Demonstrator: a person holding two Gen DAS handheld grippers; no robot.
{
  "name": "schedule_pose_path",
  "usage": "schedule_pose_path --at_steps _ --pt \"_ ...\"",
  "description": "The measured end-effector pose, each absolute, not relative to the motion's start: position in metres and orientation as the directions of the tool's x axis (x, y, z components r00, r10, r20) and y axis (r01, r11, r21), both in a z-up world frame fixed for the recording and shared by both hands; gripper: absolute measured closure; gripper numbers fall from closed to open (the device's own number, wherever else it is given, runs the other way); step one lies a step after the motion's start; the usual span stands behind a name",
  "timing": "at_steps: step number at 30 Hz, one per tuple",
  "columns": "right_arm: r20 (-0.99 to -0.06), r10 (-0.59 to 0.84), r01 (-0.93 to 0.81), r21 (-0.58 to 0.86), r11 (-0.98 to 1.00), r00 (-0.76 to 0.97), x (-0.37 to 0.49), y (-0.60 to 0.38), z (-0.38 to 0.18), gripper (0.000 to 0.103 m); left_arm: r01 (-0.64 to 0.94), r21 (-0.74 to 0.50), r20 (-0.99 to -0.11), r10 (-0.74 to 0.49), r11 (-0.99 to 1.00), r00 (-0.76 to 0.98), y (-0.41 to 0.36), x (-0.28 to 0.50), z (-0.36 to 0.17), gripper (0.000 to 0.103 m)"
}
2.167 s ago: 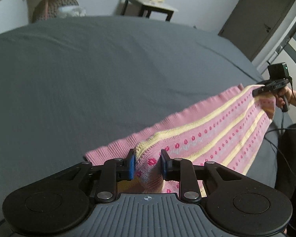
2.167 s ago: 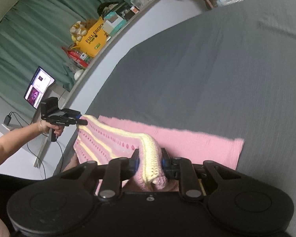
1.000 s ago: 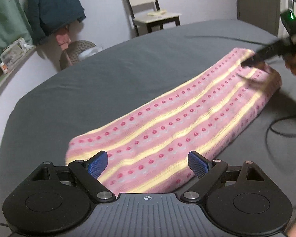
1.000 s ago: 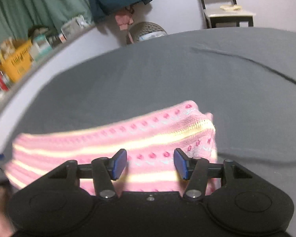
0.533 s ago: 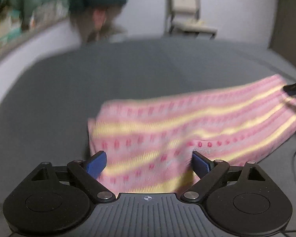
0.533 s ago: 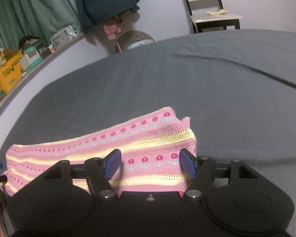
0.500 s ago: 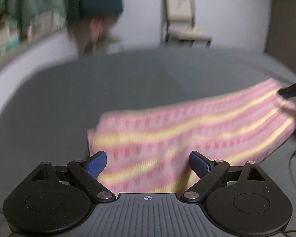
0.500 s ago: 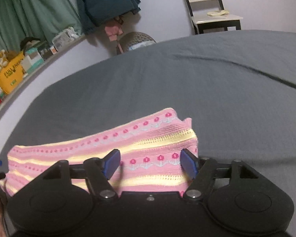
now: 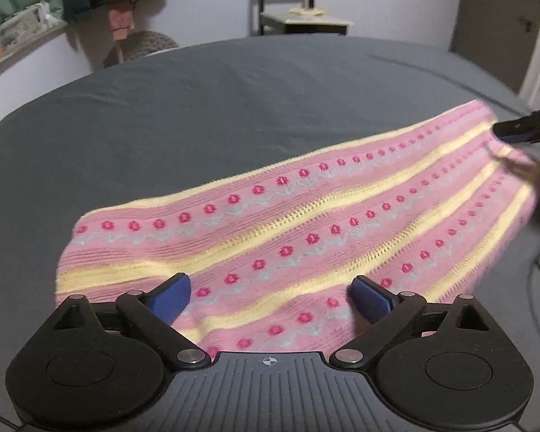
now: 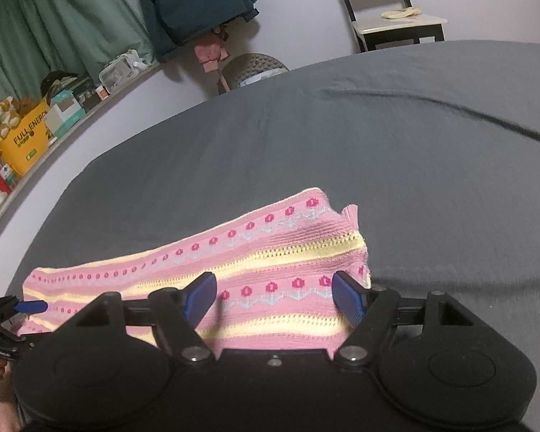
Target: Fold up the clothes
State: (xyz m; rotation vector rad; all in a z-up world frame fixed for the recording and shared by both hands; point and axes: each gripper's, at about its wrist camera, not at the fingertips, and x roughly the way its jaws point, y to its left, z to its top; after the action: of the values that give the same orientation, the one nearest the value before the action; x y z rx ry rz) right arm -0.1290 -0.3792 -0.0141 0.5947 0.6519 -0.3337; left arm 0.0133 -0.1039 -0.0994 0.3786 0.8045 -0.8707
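A pink knit garment [image 9: 306, 223] with yellow stripes and rows of red flowers lies folded into a long band on the grey bed sheet [image 9: 198, 108]. In the left wrist view it runs from about 7 o'clock up toward 2 o'clock; in the right wrist view [image 10: 255, 262] it stretches from 9 o'clock to just right of centre.

The left gripper [image 9: 271, 297] stands wide open over the near end of the garment — its blue pads [image 9: 171, 297] are spread well apart with the knit showing between them, gripping nothing. The right gripper [image 10: 273, 295] is likewise spread open above the other end, its pads [image 10: 199, 298] apart and nothing clamped. Each gripper's tip shows in the other's view: the right one at 3 o'clock by the far corner, somewhat blurred, the left one at 9 o'clock just beside the garment's edge.

Farther out — a chair [image 10: 388, 10] at 1 o'clock against the wall, a dark jacket [image 10: 194, 7] hanging at 11 o'clock, green curtains [image 10: 54, 36] and a cluttered ledge with a yellow box [image 10: 25, 140] at 9 to 10 o'clock.
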Motion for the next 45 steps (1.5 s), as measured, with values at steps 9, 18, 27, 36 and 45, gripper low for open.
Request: schedule_pose_path --at_steps 9,18,27,36,45 --pt "-0.651 -0.091 0.465 0.430 0.774 0.754 -0.129 -0.384 -0.016 0.030 0.541 -0.247 -0.677 -0.543 0.804 0.497 -0.066 0.065 -0.091 0.006" --pt "-0.643 -0.097 0.465 0.434 0.772 0.760 -0.134 -0.386 -0.014 0.030 0.496 0.009 -0.688 -0.355 0.868 0.634 -0.080 0.074 -0.099 0.004" --pt "-0.632 -0.226 0.544 0.368 0.754 0.741 -0.149 -0.387 0.003 0.030 0.683 -0.106 -0.510 -0.629 0.723 0.587 -0.151 0.004 -0.053 0.004" --pt "-0.639 -0.176 0.560 0.467 0.684 0.748 -0.159 -0.411 -0.008 0.054 0.644 -0.126 -0.619 -0.567 0.754 0.543 -0.226 -0.025 -0.082 0.031" --pt "-0.634 -0.128 0.536 0.509 0.674 0.763 -0.154 -0.430 -0.019 0.078 0.570 -0.090 -0.655 -0.480 0.816 0.584 -0.244 -0.020 -0.109 0.095"
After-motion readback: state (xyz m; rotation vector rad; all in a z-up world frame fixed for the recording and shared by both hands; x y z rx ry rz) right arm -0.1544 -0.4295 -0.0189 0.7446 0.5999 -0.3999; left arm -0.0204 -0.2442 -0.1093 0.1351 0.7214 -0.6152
